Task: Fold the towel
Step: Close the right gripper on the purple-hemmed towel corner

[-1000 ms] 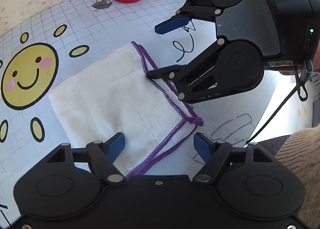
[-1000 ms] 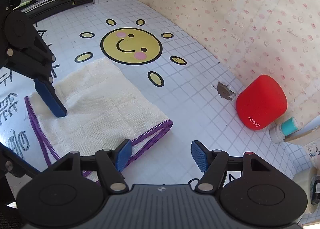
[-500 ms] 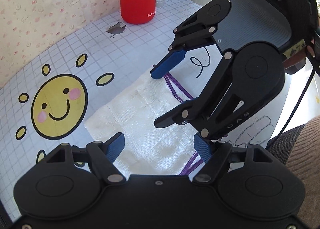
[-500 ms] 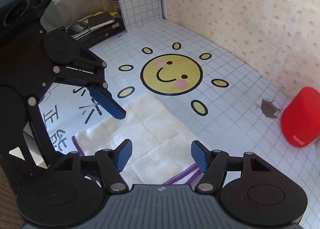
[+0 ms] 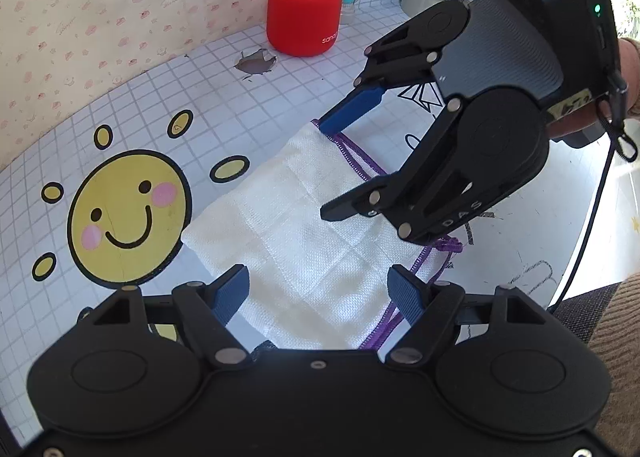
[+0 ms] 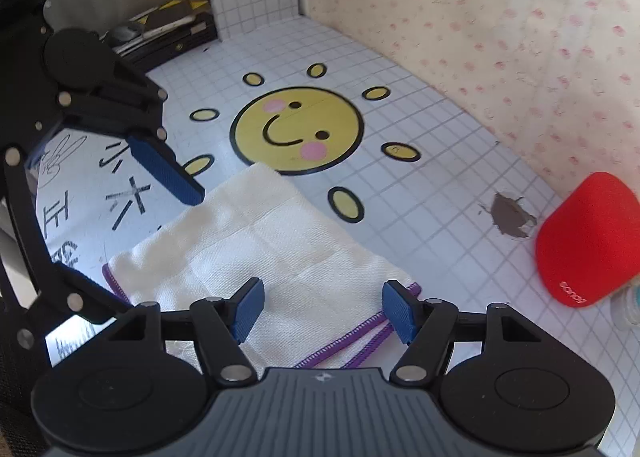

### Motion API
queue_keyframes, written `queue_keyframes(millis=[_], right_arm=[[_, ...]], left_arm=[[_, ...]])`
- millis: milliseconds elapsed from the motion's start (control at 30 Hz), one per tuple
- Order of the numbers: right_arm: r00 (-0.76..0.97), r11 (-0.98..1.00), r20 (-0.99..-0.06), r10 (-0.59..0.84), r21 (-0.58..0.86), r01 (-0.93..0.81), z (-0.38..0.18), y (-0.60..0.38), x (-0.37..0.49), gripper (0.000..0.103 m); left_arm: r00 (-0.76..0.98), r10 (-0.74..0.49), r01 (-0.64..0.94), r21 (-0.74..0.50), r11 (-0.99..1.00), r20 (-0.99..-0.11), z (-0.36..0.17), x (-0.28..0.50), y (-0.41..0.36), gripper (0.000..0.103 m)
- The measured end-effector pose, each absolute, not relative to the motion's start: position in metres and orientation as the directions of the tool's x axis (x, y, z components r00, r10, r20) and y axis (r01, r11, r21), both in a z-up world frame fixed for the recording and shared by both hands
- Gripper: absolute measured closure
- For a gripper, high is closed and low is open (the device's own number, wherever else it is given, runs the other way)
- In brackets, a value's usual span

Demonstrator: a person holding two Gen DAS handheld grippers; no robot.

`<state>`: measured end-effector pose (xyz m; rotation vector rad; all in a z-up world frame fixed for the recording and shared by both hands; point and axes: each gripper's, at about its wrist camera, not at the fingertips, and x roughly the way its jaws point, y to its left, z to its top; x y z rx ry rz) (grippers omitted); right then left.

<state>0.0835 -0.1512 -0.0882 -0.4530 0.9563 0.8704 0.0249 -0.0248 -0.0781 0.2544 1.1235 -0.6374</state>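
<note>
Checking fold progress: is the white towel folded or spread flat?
Folded. The white towel with purple stitched edging lies as a compact rectangle, with two purple edges stacked at one end.

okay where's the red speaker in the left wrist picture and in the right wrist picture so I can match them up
Left wrist: the red speaker stands at top centre, against the floral wall.
Right wrist: the red speaker is at the right edge, past the towel.
Shared landmark: the brown torn patch in the grid mat, just beside the speaker in both views.

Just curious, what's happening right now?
Left gripper open. Right gripper open. White purple-edged cloth towel lies folded, ungripped. Red cylindrical speaker well clear.
</note>
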Motion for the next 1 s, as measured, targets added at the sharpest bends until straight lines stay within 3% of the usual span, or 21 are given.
queue_keyframes(millis=[67,133,333,800,1000], right_arm=[[0.279,0.609,-0.842,0.462,0.073,-0.79,-0.079,-0.162,0.075,0.04],[0.259,0.618,-0.845,0.469,0.104,-0.779,-0.075,-0.168,0.067,0.05],[0.241,0.63,-0.871,0.429,0.097,-0.771,-0.076,-0.176,0.023,0.065],[0.283,0.731,-0.879,0.383,0.102,-0.675,-0.091,-0.171,-0.003,0.067],[0.272,0.75,-0.883,0.381,0.124,-0.649,-0.091,-0.172,0.0,0.085]], left_arm=[[0.275,-0.349,0.6,-0.124,0.791,-0.896,-0.078,0.024,-0.026,0.026],[0.268,-0.35,0.614,-0.121,0.78,-0.897,-0.078,0.024,-0.027,0.026],[0.246,-0.379,0.64,-0.144,0.755,-0.892,-0.082,0.025,-0.025,0.026],[0.229,-0.38,0.711,-0.113,0.695,-0.896,-0.087,0.012,-0.039,0.026],[0.228,-0.373,0.736,-0.091,0.67,-0.899,-0.088,0.005,-0.044,0.026]])
